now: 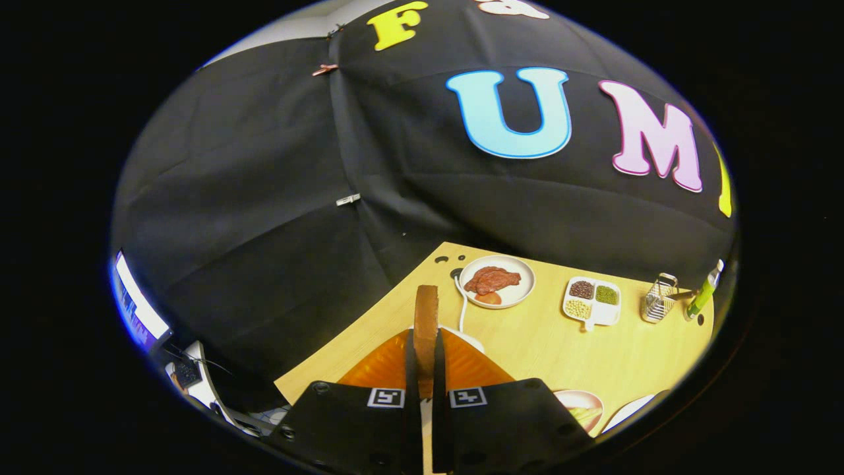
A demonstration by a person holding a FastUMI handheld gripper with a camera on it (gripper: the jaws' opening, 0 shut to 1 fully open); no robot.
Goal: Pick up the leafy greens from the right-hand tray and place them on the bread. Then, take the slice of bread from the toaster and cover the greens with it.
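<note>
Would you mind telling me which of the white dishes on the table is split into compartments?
The small white tray right of the round meat plate: it holds dark, green and pale grains in separate sections. The gripper is shut on a bread slice.

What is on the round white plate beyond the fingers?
The white plate holds reddish-brown meat and a small orange piece beside it. The gripper is shut on the bread slice.

Brown bread slice stands upright on edge, pinched between the tool fingers.
</note>
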